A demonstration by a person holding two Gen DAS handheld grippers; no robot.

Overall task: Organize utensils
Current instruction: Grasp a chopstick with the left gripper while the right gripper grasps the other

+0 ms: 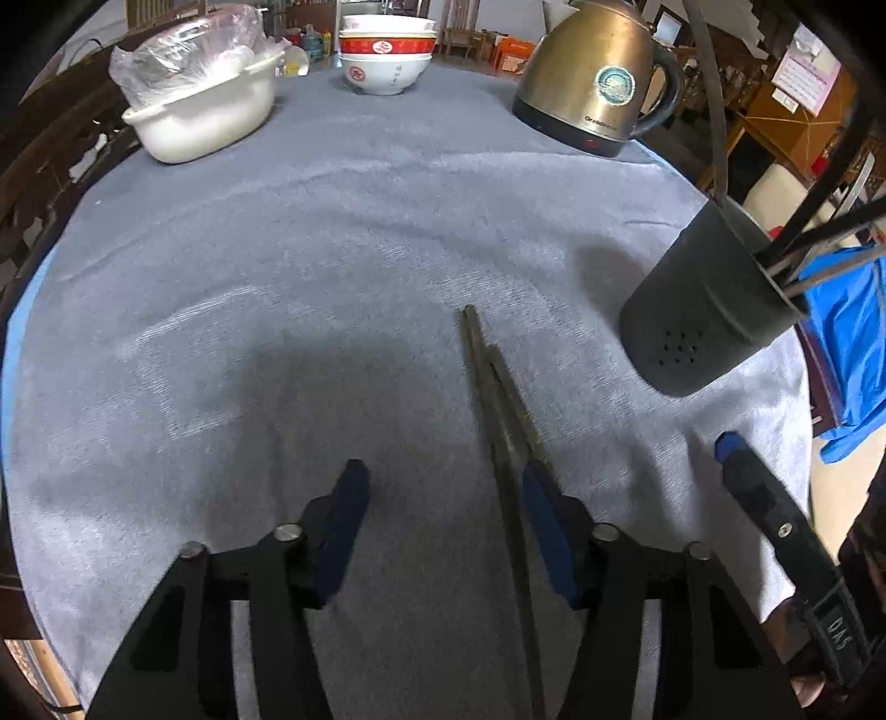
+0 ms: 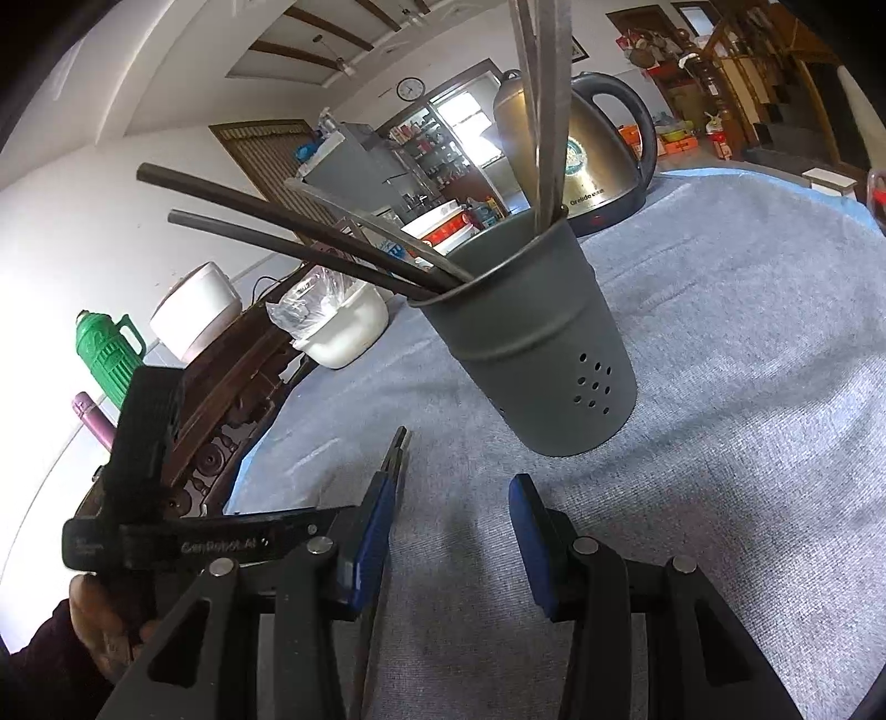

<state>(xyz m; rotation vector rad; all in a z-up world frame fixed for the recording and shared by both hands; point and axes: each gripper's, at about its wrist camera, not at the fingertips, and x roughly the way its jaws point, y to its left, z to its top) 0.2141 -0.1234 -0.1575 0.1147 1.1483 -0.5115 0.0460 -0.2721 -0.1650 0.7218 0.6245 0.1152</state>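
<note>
Closest to my left lens sat the left gripper (image 1: 443, 487), aimed steeply down at the grey cloth (image 1: 332, 232) covering the table. Its blue pads stood a moderate way apart, and I saw nothing pressed between them. A pair of dark chopsticks (image 1: 501, 404) lay flat on the cloth, running away from me, their near ends passing just inside the right-hand pad (image 1: 545, 531); whether that pad actually touched them I could not tell. To the right stood the dark grey utensil holder (image 1: 698, 315), with drain holes in its wall and several sticks already leaning out of its mouth.

From my right lens, the right gripper (image 2: 454, 498) hung low over the cloth with its pads held apart at a middling width, empty between them. The holder stood upright just beyond its tips. The chopstick tips showed beside its left pad, outside the gap. A hand (image 2: 105, 626) gripped the other tool's handle at the lower left.

Further back on the table I saw a brass-coloured kettle (image 1: 595, 77), stacked bowls (image 1: 386, 52) and a white tub (image 1: 205, 113) holding a plastic bag.
</note>
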